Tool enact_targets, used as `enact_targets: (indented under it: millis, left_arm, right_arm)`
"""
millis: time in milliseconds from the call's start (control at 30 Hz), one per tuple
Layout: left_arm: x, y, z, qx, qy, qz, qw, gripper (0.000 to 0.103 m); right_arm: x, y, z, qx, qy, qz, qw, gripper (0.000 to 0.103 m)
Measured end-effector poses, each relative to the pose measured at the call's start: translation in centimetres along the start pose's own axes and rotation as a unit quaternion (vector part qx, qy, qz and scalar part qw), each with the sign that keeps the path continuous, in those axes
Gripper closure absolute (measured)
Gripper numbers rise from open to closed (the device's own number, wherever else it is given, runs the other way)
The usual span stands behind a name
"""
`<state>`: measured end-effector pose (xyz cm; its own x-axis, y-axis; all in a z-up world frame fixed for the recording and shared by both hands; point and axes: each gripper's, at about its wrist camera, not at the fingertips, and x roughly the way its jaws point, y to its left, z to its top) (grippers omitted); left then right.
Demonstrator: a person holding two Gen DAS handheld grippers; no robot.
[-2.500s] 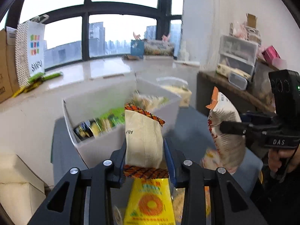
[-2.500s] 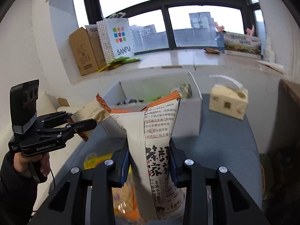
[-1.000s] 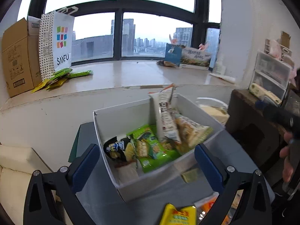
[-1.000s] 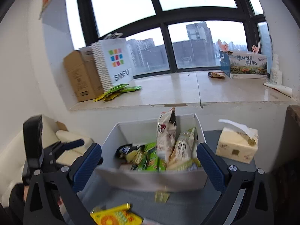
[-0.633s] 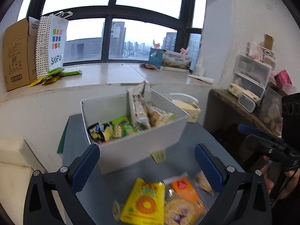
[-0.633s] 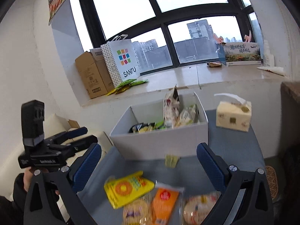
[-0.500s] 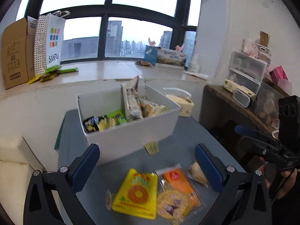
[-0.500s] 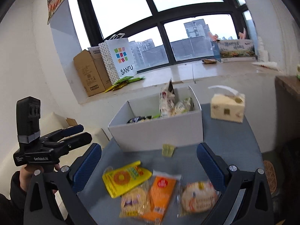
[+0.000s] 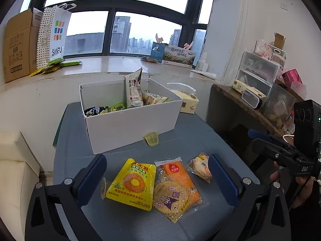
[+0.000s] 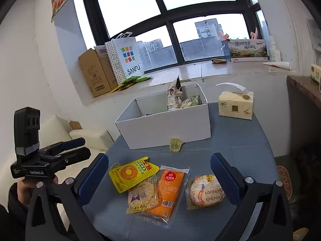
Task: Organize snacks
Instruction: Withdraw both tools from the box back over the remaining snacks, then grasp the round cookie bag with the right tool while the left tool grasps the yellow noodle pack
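between the wide-open, empty left gripper (image 9: 156,177) fingers lies the yellow snack pouch (image 9: 132,184)

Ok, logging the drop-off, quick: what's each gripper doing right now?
Left gripper: open, holding nothing.
Right gripper: open, holding nothing.

At mid-frame your cardboard box (image 9: 128,124) sits on the table (image 9: 200,140) — snack packets inside. A jelly cup (image 9: 150,138) lies before it, four packets (image 9: 131,184) lower centre, tissue pack (image 9: 187,102) behind-right.
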<state>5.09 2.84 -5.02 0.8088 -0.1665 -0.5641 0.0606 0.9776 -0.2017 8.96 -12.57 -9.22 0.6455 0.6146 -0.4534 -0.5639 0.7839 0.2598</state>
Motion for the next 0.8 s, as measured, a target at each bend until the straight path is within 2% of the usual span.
enact_targets:
  millis: [333,533,733,800]
  left_arm:
    - [-0.6,-0.2,0.0,0.002,-0.004,-0.004,1.0,0.0]
    - [-1.0,-0.3,-0.3,0.005,-0.004,-0.003,1.0,0.0]
    - [-1.4,-0.4,-1.0,0.014,-0.003,-0.004,0.9999,0.0]
    - [-1.3,-0.4,-1.2,0.016,-0.001,-0.006,0.9999,0.0]
  right_arm:
    - [-0.2,1.1,-0.4,-0.023,0.006,-0.006,1.0,0.0]
    - [0.4,-0.5,-0.7,-0.029,0.014,-0.021,0.999,0.0]
    - [4.5,-4.5,-2.2,-0.029,0.085,-0.076,0.993,0.0]
    - [6.2,-5.4,-3.0,-0.049,0.109,-0.086,0.989,0.0]
